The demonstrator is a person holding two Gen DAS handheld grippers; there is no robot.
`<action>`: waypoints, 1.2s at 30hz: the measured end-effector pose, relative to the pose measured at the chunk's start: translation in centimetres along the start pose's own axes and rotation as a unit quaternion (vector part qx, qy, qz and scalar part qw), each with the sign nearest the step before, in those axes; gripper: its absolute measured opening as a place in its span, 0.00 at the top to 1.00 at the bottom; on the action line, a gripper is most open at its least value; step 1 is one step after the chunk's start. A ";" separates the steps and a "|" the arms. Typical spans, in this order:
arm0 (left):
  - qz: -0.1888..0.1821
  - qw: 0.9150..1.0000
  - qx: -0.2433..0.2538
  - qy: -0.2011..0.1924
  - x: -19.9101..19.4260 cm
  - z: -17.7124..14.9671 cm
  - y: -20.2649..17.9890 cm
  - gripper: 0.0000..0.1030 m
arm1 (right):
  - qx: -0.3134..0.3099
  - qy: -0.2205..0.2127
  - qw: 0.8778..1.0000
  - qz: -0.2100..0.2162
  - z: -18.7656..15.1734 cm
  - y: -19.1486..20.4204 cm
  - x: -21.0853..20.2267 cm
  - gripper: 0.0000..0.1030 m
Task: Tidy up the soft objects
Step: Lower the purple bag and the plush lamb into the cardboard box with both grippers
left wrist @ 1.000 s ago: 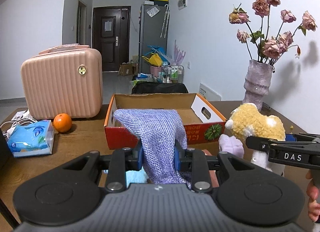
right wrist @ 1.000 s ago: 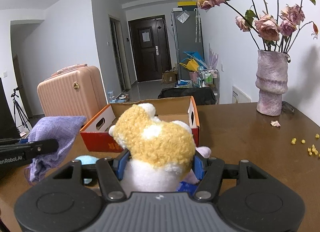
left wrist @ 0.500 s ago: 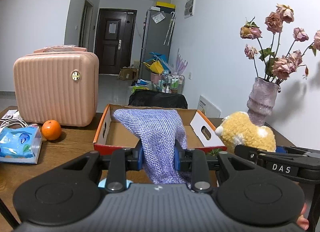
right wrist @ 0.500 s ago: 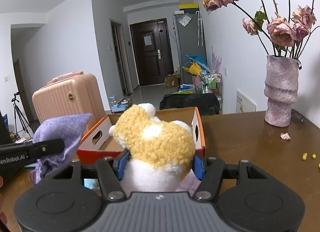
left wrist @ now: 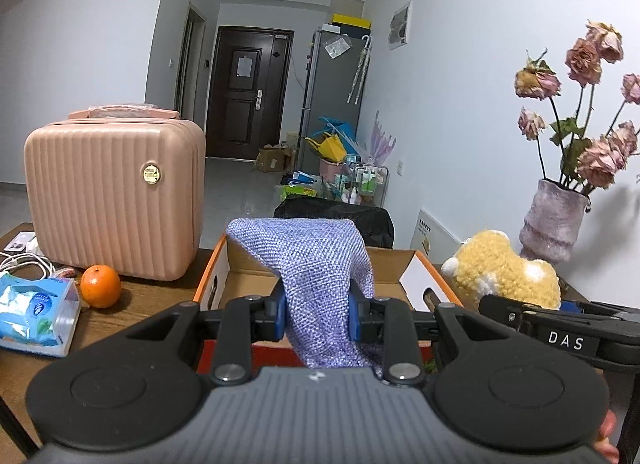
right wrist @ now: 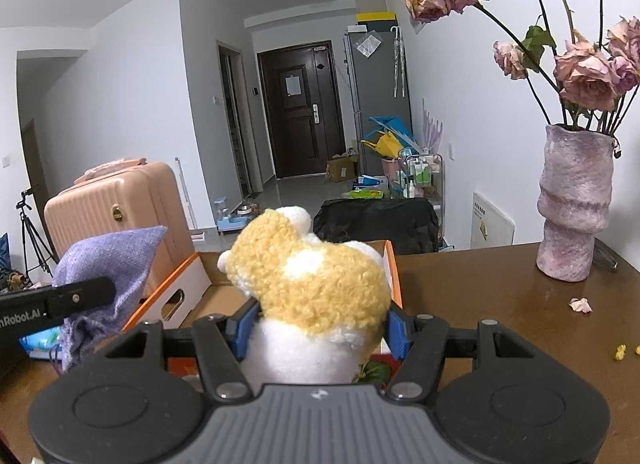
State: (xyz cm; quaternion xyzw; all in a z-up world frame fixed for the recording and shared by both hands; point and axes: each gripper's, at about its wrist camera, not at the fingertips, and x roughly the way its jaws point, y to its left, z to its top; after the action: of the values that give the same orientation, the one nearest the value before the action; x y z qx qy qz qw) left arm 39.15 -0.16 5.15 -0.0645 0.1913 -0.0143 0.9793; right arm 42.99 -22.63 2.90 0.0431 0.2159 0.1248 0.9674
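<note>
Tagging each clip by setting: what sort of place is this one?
Most likely a lived-in home, a dining or living area opening onto an entry hall. Signs: a wooden table with a vase of dried roses, a pink suitcase, and a dark front door.

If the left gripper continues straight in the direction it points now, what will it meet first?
Probably the open cardboard box. The left gripper, shut on the purple knitted cloth, points slightly downward at the box's inside, so the cloth would likely reach it first. Depth is unclear.

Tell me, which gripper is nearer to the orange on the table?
Left. The left gripper holds the purple cloth just right of the orange; the right gripper is farther right.
</note>
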 end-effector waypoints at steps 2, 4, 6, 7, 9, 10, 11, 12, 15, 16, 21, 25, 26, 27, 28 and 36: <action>0.003 1.000 -0.002 -0.001 0.6 0.3 -0.1 0.72 | 0.002 -0.001 1.000 0.001 0.5 -0.3 0.7 0.40; 0.005 1.000 -0.004 -0.002 1.2 0.6 -0.2 0.72 | 0.001 -0.002 1.000 0.001 1.0 -0.5 1.3 0.40; 0.009 1.000 -0.004 -0.004 1.8 0.9 -0.2 0.72 | 0.000 -0.003 1.000 0.001 1.5 -0.6 2.0 0.40; 0.012 1.000 -0.005 -0.004 2.1 1.1 -0.2 0.72 | 0.001 -0.003 1.000 0.001 1.7 -0.7 2.4 0.40; 0.015 1.000 -0.008 -0.005 2.6 1.4 0.0 0.72 | 0.002 0.000 1.000 0.004 2.1 -0.9 3.2 0.40; 0.017 1.000 -0.009 -0.006 2.9 1.6 0.1 0.72 | 0.004 0.001 1.000 0.005 2.3 -0.9 3.6 0.40; 0.019 1.000 -0.010 -0.007 3.2 1.8 0.1 0.72 | 0.004 0.002 1.000 0.006 2.4 -1.0 4.0 0.40; 0.021 1.000 -0.011 -0.007 3.5 2.0 0.2 0.72 | 0.005 0.004 1.000 0.006 2.6 -1.0 4.4 0.40; 0.027 0.999 -0.015 -0.008 4.5 2.5 0.5 0.72 | 0.004 0.007 1.000 0.009 3.0 -1.0 5.4 0.40; 0.029 0.999 -0.016 -0.008 4.8 2.7 0.5 0.72 | 0.003 0.007 1.000 0.009 3.2 -1.0 5.7 0.40; 0.037 0.999 -0.016 0.004 7.0 3.3 0.7 0.72 | -0.001 0.013 1.000 0.009 3.7 -0.8 7.6 0.40; 0.044 0.999 -0.017 0.020 8.9 3.4 1.0 0.72 | -0.005 0.026 1.000 0.001 3.5 -0.8 9.3 0.40; 0.046 0.999 -0.016 0.025 9.3 3.3 1.1 0.72 | -0.006 0.029 1.000 0.001 3.4 -0.8 9.7 0.40; 0.048 0.998 -0.015 0.031 9.8 3.2 1.1 0.72 | -0.006 0.032 0.999 0.002 3.3 -0.8 10.0 0.40; 0.051 0.998 -0.013 0.036 10.3 3.1 1.1 0.72 | -0.007 0.034 0.999 0.003 3.2 -0.8 10.2 0.40; 0.064 0.996 0.000 0.068 13.6 1.0 0.5 0.72 | -0.020 0.038 0.999 -0.016 2.0 -0.3 11.9 0.40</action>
State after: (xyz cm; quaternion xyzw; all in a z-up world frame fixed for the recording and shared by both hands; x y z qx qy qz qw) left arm 52.14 -0.27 0.92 -0.0510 0.2610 0.0444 0.9630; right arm 54.35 -19.90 -0.23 0.0154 0.2505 0.1151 0.9611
